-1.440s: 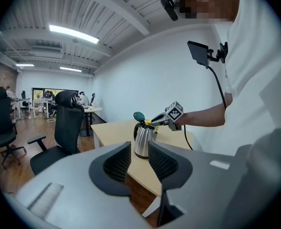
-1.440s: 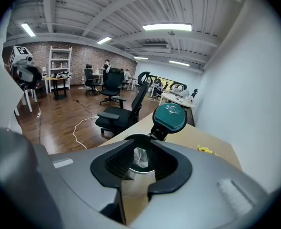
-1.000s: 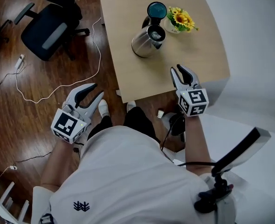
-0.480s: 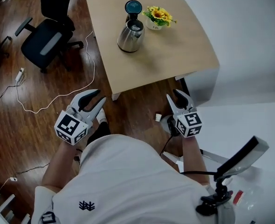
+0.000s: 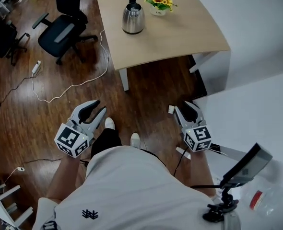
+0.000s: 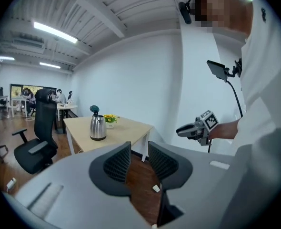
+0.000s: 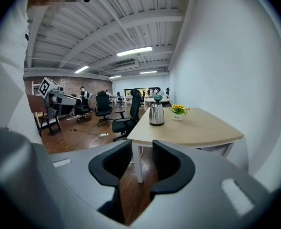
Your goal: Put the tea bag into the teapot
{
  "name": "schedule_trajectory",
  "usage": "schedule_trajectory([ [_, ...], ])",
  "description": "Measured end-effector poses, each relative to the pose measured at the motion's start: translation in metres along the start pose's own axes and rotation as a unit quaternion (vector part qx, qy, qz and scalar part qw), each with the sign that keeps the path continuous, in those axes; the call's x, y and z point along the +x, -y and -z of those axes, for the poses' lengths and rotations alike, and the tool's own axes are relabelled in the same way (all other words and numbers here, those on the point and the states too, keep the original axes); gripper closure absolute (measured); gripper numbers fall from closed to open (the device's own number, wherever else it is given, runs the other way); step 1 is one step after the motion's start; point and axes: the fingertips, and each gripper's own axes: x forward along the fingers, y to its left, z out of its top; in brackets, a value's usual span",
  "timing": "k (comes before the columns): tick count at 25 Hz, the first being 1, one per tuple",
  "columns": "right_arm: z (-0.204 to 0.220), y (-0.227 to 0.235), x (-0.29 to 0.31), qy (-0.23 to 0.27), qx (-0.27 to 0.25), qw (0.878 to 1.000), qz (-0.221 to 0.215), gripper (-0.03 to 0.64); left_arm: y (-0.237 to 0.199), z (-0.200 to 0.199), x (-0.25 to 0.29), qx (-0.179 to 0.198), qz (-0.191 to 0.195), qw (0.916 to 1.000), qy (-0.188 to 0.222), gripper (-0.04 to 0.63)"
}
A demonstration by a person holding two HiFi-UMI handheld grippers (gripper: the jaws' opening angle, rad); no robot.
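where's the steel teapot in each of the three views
Head view: the teapot stands at top centre, on the far part of the wooden table.
Left gripper view: the teapot is left of centre, at mid height, on the table.
Right gripper view: the teapot is just right of centre, on the table's far end.
Shared landmark: the yellow flowers, just right of the teapot in all three.

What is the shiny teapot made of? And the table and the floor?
The teapot looks like polished steel: its body is silvery and shows bright reflections. The table top seems to be pale wood or a wood-look laminate, smooth and matte with faint grain. The floor looks like dark, glossy wooden planks, with seams and a sheen.
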Motion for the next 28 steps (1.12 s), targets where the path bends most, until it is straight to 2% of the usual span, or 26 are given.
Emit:
schedule_trajectory([
  [5,-0.016,-0.012,-0.051,0.036,0.001,0.999,0.023,0.48,0.032,0.001,-0.019,0.024,0.025,0.9994,-0.004,0.502],
  [9,-0.021,-0.036,-0.068,0.039,-0.007,0.999,0.029,0.48,0.042,-0.009,-0.037,0.035,0.042,0.9985,0.009,0.502],
  [13,-0.031,-0.066,-0.073,0.04,-0.025,0.998,0.03,0.477,0.041,-0.009,-0.063,0.03,0.045,0.9983,0.023,0.502],
  [19,-0.044,-0.096,-0.085,0.041,-0.042,0.997,0.049,0.482,0.034,0.007,-0.087,0.025,0.054,0.998,0.02,0.502],
  [28,-0.042,-0.113,-0.089,0.029,-0.046,0.997,0.054,0.483,0.042,0.004,-0.094,0.03,0.069,0.9969,0.025,0.502],
])
